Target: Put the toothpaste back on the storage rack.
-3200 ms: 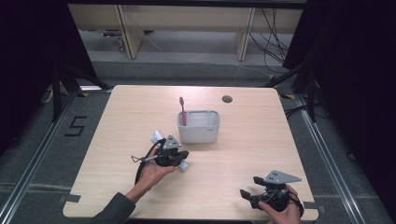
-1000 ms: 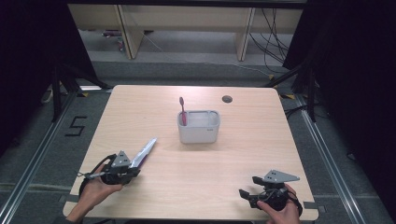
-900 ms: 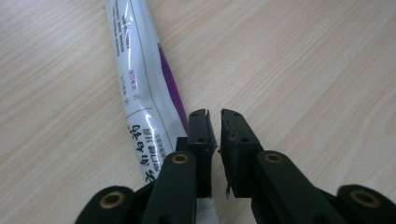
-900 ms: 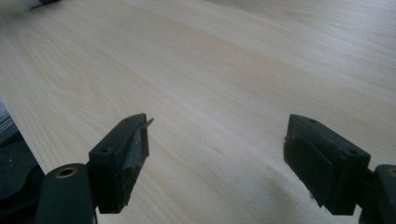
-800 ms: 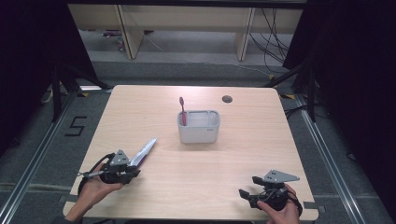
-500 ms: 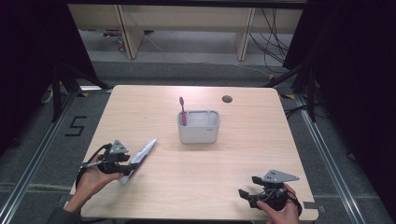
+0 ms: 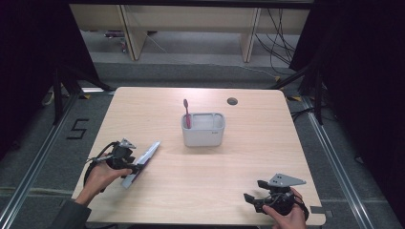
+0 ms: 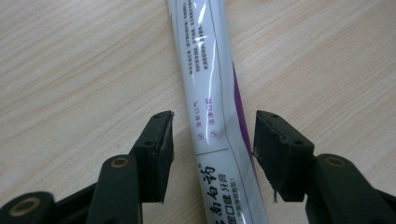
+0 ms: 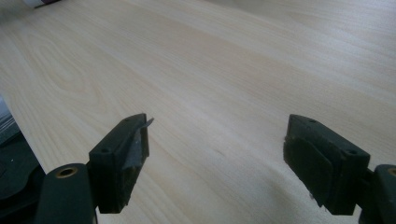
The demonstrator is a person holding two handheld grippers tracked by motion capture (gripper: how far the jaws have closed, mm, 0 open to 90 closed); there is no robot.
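In the high view, the toothpaste tube [image 7: 142, 162] lies flat on the table [image 7: 200, 195] near its left front corner, well apart from the grey holder [image 7: 203, 130] at the centre, where a red toothbrush [image 7: 186, 112] stands upright. The left tool [image 7: 130, 161] sits at the tube's near end, in the person's left hand [image 7: 102, 174]. The right tool [image 7: 251, 199] rests at the right front edge, away from everything. Judged from this, the tube looks set down on the table and released; what remains appears to be drawing the left tool clear.

In the left gripper view, the left tool [image 8: 212, 144] has its jaws partly apart, having just been opening, with the toothpaste tube [image 8: 212, 107] lying between them. There is a clear gap on the left side; the right pad stands just beside the tube's purple edge, apparently not pressing.

In the right gripper view, the right tool [image 9: 217, 149] stands wide apart over bare table [image 9: 224, 70], holding nothing.
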